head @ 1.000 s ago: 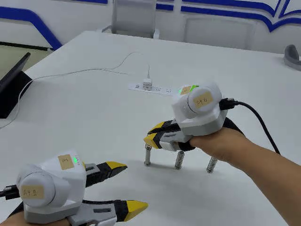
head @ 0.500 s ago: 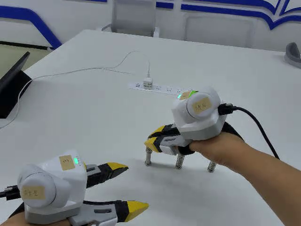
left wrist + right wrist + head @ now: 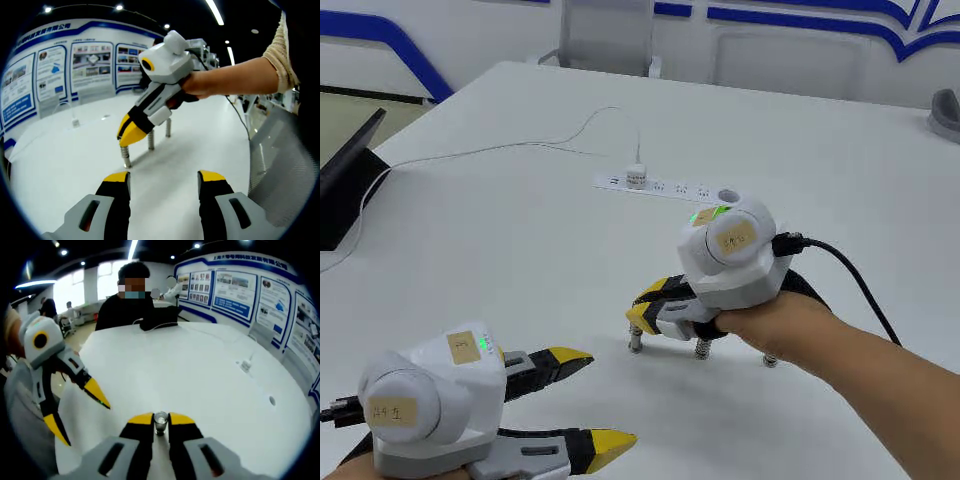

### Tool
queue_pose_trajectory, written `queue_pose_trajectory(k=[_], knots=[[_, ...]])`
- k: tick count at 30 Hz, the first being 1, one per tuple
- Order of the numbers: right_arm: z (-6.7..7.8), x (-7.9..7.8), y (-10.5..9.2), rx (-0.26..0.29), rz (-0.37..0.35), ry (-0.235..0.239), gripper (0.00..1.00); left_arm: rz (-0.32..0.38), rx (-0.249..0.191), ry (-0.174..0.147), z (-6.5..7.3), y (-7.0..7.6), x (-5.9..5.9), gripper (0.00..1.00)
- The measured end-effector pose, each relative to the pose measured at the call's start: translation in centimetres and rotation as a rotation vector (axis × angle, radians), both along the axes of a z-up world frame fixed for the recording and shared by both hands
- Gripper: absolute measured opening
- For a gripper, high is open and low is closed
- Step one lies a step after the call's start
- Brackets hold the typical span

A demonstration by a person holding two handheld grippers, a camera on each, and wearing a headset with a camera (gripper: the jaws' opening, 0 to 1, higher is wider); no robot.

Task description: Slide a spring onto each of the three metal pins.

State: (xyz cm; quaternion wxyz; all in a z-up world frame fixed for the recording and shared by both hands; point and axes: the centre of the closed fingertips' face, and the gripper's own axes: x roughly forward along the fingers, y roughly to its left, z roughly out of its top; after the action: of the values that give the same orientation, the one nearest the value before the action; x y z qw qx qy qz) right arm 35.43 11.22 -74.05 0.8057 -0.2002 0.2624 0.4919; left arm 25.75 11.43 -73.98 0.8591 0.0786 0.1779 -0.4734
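Right claw (image 3: 161, 419) pinches shut on the top of the end pin (image 3: 126, 156), spring-wrapped, upright on the white tabletop (image 3: 520, 230); two more sprung pins (image 3: 701, 349) stand beside it; left claw (image 3: 164, 178) gapes wide, empty, nearby.

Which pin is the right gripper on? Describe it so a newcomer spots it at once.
On the white table, just this side of the power strip, a row of three short spring-covered pins stands upright. Take the pin at the row's left end in the head view, nearest the left gripper. It alone has its top between the right gripper's yellow-tipped fingers.
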Motion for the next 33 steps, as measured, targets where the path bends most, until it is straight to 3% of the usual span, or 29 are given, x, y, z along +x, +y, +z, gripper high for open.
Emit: queue_pose_trajectory(k=[21,33], knots=[[-2.4,0.0,0.0,-0.049,-0.009,0.044,0.12,0.008,-0.006,0.005,-0.2,0.1,0.1,0.55],[-2.6,-0.5,-0.4,-0.056,-0.016,0.043,0.14,0.009,-0.009,0.002,-0.1,0.1,0.3,0.55]])
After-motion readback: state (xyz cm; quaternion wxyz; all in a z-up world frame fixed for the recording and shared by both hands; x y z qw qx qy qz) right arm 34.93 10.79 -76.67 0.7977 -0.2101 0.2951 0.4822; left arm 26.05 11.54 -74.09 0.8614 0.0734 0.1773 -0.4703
